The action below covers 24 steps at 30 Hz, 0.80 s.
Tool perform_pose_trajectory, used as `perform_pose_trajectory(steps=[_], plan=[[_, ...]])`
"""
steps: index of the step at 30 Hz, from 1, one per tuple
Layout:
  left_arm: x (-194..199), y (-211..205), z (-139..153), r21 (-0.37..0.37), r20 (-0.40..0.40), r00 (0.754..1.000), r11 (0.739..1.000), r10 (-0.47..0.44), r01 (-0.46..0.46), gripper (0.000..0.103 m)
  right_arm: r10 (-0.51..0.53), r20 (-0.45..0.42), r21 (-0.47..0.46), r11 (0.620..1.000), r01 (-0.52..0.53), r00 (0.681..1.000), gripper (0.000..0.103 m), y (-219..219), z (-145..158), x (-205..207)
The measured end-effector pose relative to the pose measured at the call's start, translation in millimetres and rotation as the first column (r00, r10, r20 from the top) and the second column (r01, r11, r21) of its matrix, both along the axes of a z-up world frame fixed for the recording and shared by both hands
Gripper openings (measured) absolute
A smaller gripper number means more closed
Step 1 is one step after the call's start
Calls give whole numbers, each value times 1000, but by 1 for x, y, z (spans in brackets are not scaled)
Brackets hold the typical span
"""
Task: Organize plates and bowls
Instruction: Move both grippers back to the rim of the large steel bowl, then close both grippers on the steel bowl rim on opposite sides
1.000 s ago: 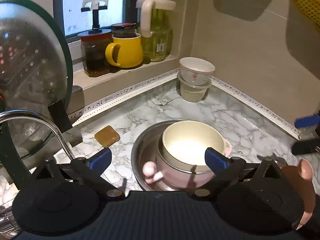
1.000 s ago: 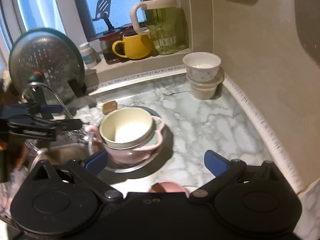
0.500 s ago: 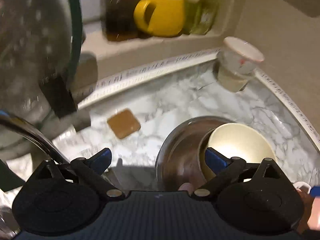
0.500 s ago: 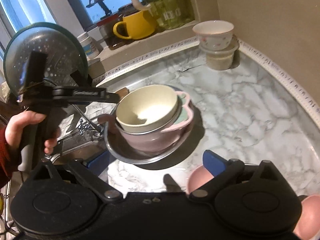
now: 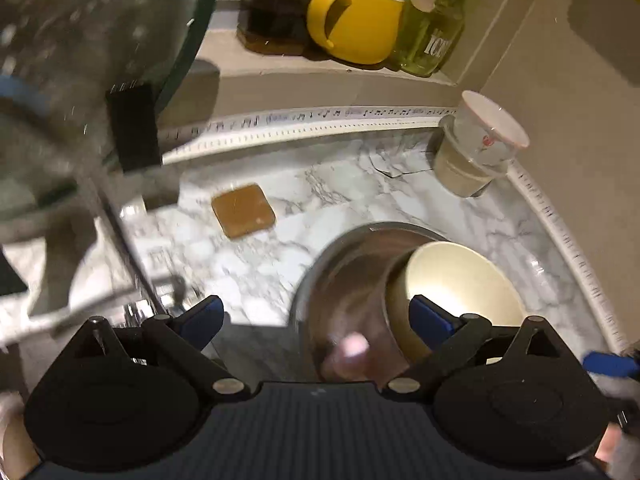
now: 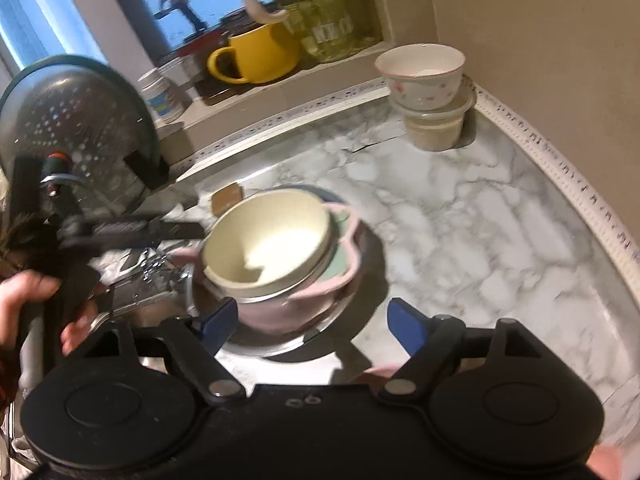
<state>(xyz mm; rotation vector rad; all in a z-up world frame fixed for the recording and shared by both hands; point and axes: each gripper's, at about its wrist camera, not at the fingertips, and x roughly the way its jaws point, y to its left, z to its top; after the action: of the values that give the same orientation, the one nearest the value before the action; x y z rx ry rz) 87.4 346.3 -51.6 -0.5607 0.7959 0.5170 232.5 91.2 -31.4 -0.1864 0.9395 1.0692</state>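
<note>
A cream bowl (image 6: 272, 240) sits in a pink eared bowl (image 6: 280, 308), which rests in a steel dish (image 6: 304, 340) on the marble counter (image 6: 460, 232). The cream bowl (image 5: 460, 280) and steel dish (image 5: 344, 264) also show in the left wrist view. My left gripper (image 5: 316, 316) is open and empty, low over the stack's left side. My right gripper (image 6: 312, 320) is open and empty, just in front of the stack. A white floral bowl (image 6: 420, 76) sits on a lidded tub (image 6: 436, 128) in the corner.
A colander lid (image 6: 72, 120) leans at the left by the tap (image 5: 120, 240) and sink. A brown sponge (image 5: 243, 210) lies on the counter. A yellow mug (image 6: 260, 54), jars and a green pitcher (image 6: 320, 12) stand on the window ledge. Walls close the right side.
Both grippers have moved in closer to the bowl stack. The left view has tilted down and shifted left; the right gripper now sits right at the stack's front.
</note>
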Motion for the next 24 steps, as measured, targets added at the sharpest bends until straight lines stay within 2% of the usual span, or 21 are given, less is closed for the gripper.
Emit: perform_pose_trajectory(steps=[3, 7, 11, 13, 16, 18, 20, 24], plan=[[-13, -7, 1, -34, 36, 999, 999, 22, -21, 100, -8, -17, -29, 1000, 8, 1000, 78, 7, 0, 22], [-31, -24, 5, -42, 80, 996, 999, 33, -30, 100, -17, -36, -34, 999, 16, 999, 78, 22, 6, 50], [-40, -41, 4, -40, 83, 996, 999, 16, -13, 99, 16, -13, -50, 999, -17, 1000, 77, 44, 9, 68], [-41, -51, 1, -29, 76, 997, 1000, -9, 11, 99, 26, -18, -48, 998, -27, 1000, 70, 57, 10, 79], [-38, -61, -8, -17, 64, 997, 999, -40, 41, 90, 60, -23, -61, 996, -62, 998, 60, 79, 6, 90], [-35, -60, -16, -39, 56, 998, 999, -36, 38, 84, 82, -29, -86, 993, -85, 996, 54, 92, -2, 95], [-33, -57, -24, -71, 49, 998, 997, -28, 32, 68, 102, -42, -97, 990, -106, 994, 44, 101, -8, 99], [-30, -55, -35, -108, 39, 999, 994, -14, 18, 65, 157, -79, -121, 979, -165, 984, 34, 119, -21, 105]])
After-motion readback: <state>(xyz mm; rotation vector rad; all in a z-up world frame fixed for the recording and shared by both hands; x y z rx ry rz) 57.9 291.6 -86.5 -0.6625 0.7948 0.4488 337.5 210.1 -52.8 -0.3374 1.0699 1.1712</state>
